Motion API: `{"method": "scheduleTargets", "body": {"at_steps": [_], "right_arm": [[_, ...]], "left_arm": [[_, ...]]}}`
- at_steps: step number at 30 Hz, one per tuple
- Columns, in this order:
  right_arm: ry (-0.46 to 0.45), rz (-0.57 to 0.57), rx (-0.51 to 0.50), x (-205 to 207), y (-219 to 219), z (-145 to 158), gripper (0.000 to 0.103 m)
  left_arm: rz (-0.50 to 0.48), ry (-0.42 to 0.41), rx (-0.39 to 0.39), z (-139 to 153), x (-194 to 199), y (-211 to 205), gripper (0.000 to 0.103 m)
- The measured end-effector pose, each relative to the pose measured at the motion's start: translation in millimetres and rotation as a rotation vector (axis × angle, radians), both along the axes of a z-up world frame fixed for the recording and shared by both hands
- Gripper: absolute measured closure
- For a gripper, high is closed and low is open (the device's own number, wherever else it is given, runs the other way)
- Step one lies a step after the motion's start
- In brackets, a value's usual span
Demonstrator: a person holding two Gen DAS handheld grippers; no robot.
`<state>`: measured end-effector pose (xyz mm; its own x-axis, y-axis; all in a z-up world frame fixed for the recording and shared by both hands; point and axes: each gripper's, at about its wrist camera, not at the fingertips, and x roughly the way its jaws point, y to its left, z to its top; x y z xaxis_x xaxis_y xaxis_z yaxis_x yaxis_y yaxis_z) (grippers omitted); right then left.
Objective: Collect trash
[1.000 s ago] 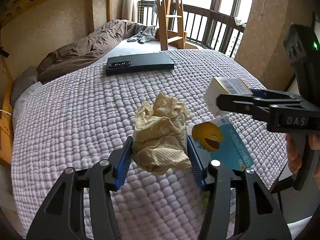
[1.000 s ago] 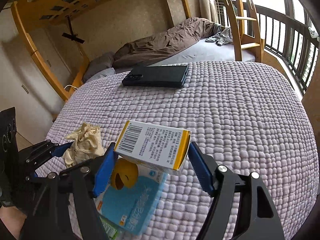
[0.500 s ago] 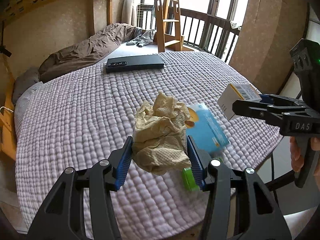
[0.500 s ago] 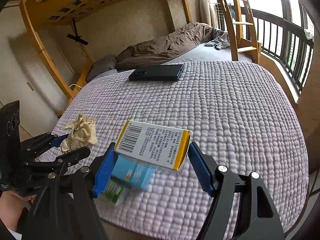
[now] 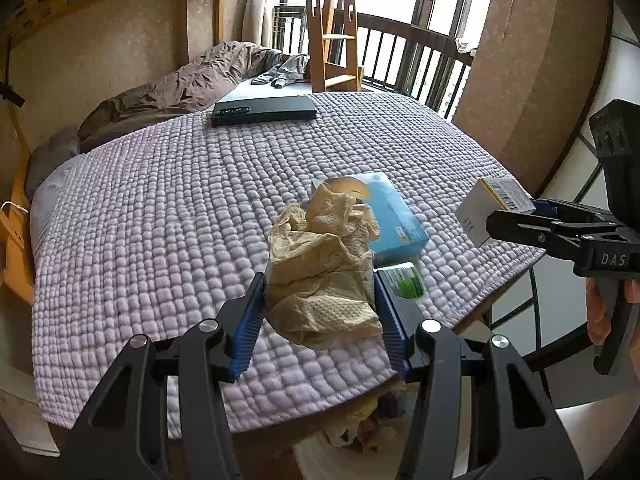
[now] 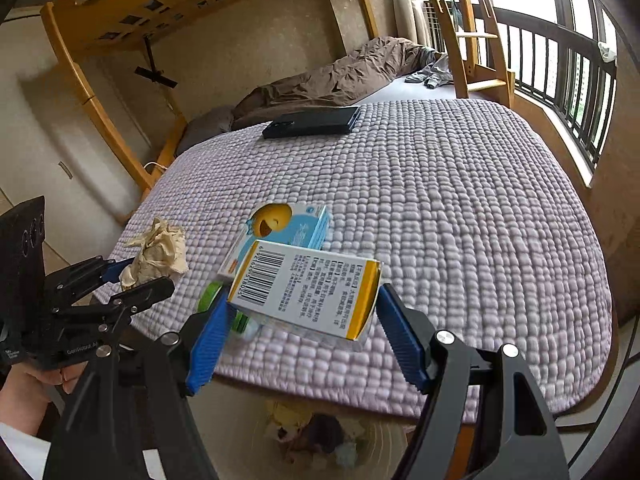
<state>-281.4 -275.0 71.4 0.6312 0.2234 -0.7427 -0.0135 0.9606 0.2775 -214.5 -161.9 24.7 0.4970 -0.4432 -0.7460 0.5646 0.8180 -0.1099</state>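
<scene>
While I watched both wrist feeds, my left hand-held gripper was clamped on a crumpled beige paper wad, its blue pads pressed against the wad's two sides and holding it above the near edge of the table, which was covered with a lilac quilted cloth. My right hand-held gripper was clamped on a white and yellow carton with a barcode on one end, gripped across its length and held clear of the cloth.

On the table, near the front edge, lay a blue box printed with a laughing yellow face, and just beside it, nearer the edge, a small green-and-white packet. A black phone lay flat at the far side, well apart from them.

Below the table edge, under both grippers, I could see a pale bin with blurred scraps inside. A hand gripped the left handle.
</scene>
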Motion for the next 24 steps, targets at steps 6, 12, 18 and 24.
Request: {"method": "scheduleTargets", "body": {"at_steps": [6,12,18,24], "right_arm": [[0.001,0.011,-0.004,-17,6,3,0.032],[0.004,0.033,0.006,-31,13,5,0.032],[0.014,0.042,0.022,-42,18,4,0.032],[0.029,0.061,0.025,-52,22,1,0.032]], "left_arm": [[-0.025,0.006,-0.002,1,-17,-1,0.049],[-0.061,0.017,0.005,-2,-33,-2,0.049],[-0.087,0.028,0.004,-5,-45,-2,0.049],[-0.124,0.041,0.012,-10,-55,-8,0.049]]}}
